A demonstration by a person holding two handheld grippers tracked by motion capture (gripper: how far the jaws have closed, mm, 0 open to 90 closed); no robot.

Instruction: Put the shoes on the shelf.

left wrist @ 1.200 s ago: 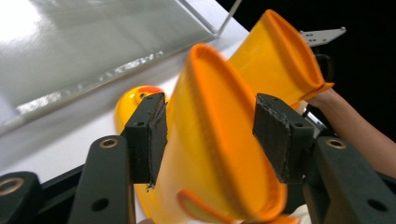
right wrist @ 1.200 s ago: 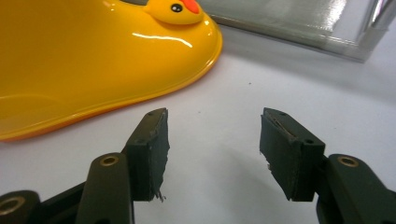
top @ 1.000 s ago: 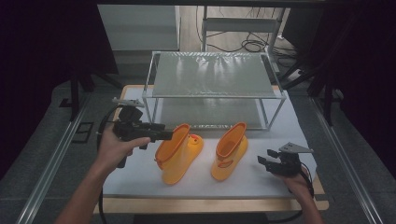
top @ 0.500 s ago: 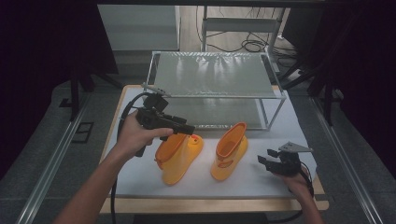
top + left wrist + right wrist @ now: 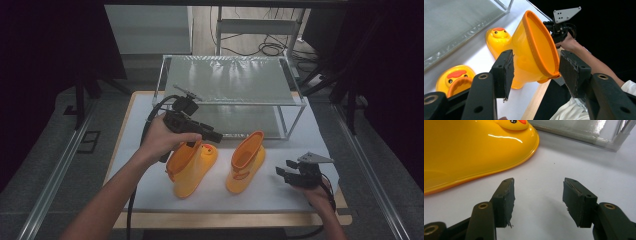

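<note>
Two yellow duck-faced rubber boots stand on the white mat: the left boot (image 5: 190, 167) and the right boot (image 5: 246, 162). My left gripper (image 5: 216, 135) hovers just above and behind the left boot's opening, jaws open and holding nothing. In the left gripper view, the left gripper (image 5: 535, 63) looks between its open jaws at the right boot's orange-rimmed opening (image 5: 539, 45) farther off, and the left boot's toe (image 5: 455, 76) sits low on the left. My right gripper (image 5: 282, 172) rests open on the mat right of the right boot. The right gripper (image 5: 537, 188) has bare mat between its pads, with the right boot (image 5: 469, 150) to its left.
A glass two-shelf rack (image 5: 230, 80) with a metal frame stands across the back of the table, close behind the boots. The white mat (image 5: 280, 200) covers a wooden tabletop whose front edge (image 5: 225, 220) runs along the bottom. A black cable (image 5: 132, 210) trails from the left gripper.
My left hand has carried its gripper rightward and up, from left of the left boot to over that boot's top. The right gripper and both boots have stayed put.
</note>
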